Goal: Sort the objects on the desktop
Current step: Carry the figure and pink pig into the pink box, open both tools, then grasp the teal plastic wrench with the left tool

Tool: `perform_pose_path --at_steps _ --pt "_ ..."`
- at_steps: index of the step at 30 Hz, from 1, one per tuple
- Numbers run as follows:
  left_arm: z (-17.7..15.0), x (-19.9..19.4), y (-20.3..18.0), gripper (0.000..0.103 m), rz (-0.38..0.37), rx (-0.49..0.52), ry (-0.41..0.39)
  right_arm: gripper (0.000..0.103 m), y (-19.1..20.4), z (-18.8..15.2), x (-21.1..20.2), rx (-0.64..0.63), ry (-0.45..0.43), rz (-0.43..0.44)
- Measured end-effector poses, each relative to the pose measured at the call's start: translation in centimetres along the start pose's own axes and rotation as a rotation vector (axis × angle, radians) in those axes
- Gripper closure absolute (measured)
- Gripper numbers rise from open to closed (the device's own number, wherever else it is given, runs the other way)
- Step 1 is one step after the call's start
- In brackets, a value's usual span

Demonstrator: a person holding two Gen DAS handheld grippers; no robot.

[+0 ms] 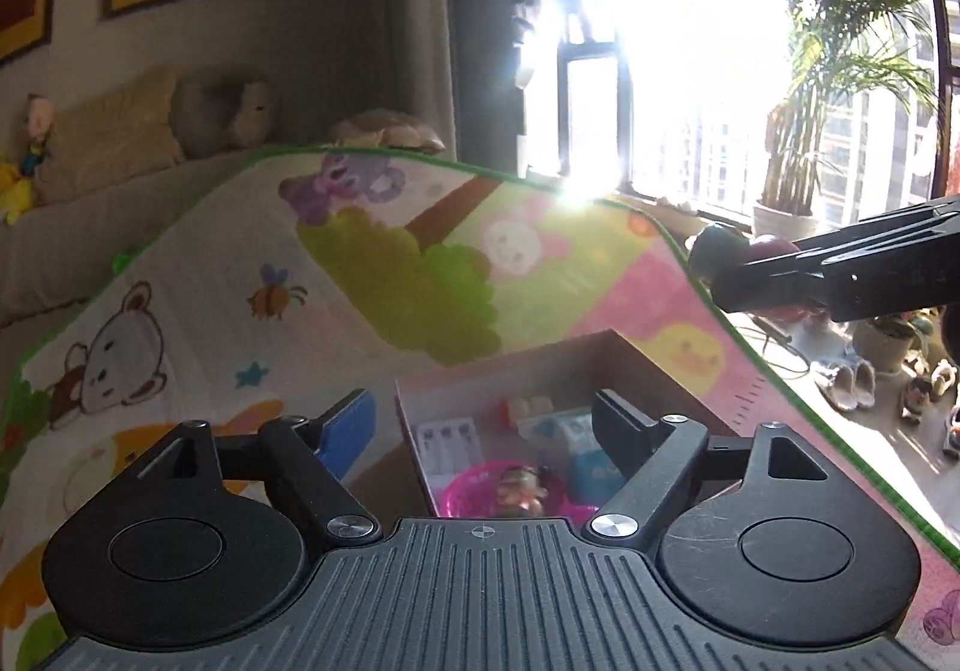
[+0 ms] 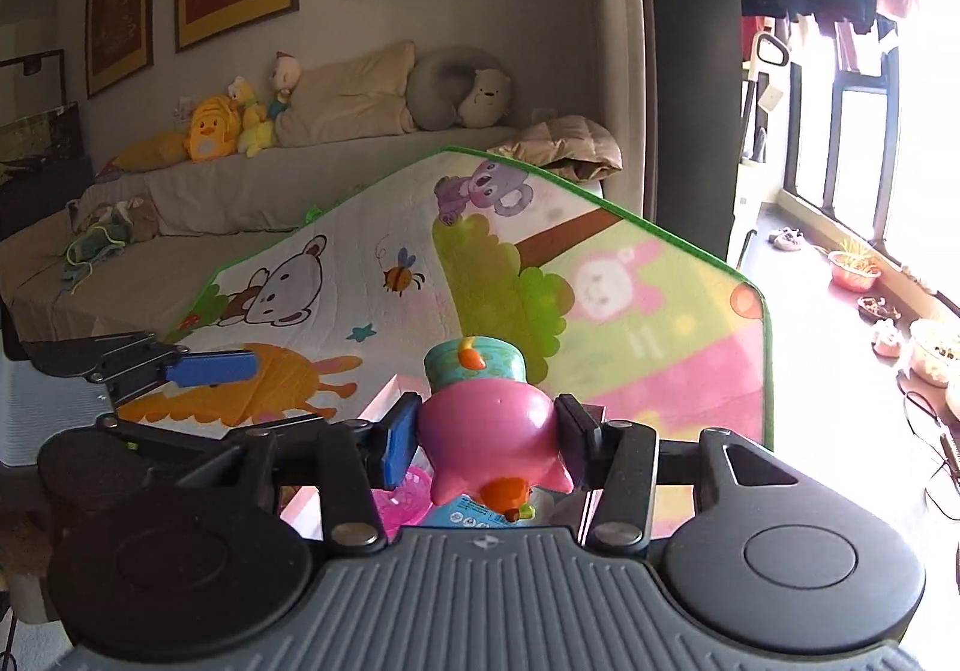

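Cardboard box point(image 1: 624, 365) — near part hidden behind the left gripper point(image 1: 480, 425); pink basket point(image 1: 462, 497) cut off likewise; window point(image 1: 660, 41) overexposed, detail lost.

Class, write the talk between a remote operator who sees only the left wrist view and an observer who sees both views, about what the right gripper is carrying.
Operator: The right gripper enters my view side-on, and I only glimpse something teal and pink in it. What is it?
Observer: A rounded pink plastic toy animal with a teal cup-shaped top. The top points away from the camera.
Operator: Do both pads touch it?
Observer: Yes. The pads press on opposite sides of the pink body, with the blue pad on the picture's left side.
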State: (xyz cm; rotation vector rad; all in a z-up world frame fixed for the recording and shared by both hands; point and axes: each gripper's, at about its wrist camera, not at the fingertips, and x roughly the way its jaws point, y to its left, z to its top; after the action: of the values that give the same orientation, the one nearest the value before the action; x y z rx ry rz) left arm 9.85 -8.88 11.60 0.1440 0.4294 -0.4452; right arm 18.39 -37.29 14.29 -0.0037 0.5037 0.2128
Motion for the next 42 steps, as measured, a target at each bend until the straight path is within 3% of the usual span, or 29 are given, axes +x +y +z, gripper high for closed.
perform_pose_path --at_steps 1,9,12,15,19,25,30,33,38,42 --pt "-1.2 -0.5 0.7 0.006 0.013 -0.004 0.003 0.055 0.0 0.0 1.0 0.0 0.013 0.003" --pt "-8.9 -2.6 4.1 0.003 0.061 -0.063 0.148 0.055 3.7 1.1 11.1 -0.039 0.093 0.073" --pt "-10.4 -2.8 5.2 0.001 0.091 -0.074 0.172 0.041 4.4 1.1 13.3 -0.029 0.119 0.033" --pt "-11.7 -2.8 6.1 0.0 0.09 -0.107 0.197 0.039 4.1 0.5 12.6 -0.007 0.12 0.023" --pt "-12.4 -2.1 6.5 0.0 0.067 -0.145 0.207 0.017 4.4 -1.9 8.1 -0.077 0.081 0.009" --pt "-12.5 -2.4 6.0 0.0 0.116 -0.127 0.182 0.0 5.8 -7.1 2.3 -0.091 0.125 0.108" --pt "-13.2 -3.2 5.7 0.0 0.177 -0.133 0.219 0.0 7.3 -12.2 1.4 -0.05 0.193 0.136" --pt "-14.0 -3.1 5.6 0.0 0.18 -0.143 0.278 0.0 7.6 -14.8 2.1 -0.04 0.238 0.089" --pt "-14.4 -3.1 5.9 0.0 0.178 -0.166 0.308 0.0 7.0 -16.5 2.6 0.011 0.291 0.058" --pt "-14.4 -3.0 5.9 0.0 0.178 -0.17 0.308 0.0 7.3 -17.0 2.5 -0.017 0.279 0.051"
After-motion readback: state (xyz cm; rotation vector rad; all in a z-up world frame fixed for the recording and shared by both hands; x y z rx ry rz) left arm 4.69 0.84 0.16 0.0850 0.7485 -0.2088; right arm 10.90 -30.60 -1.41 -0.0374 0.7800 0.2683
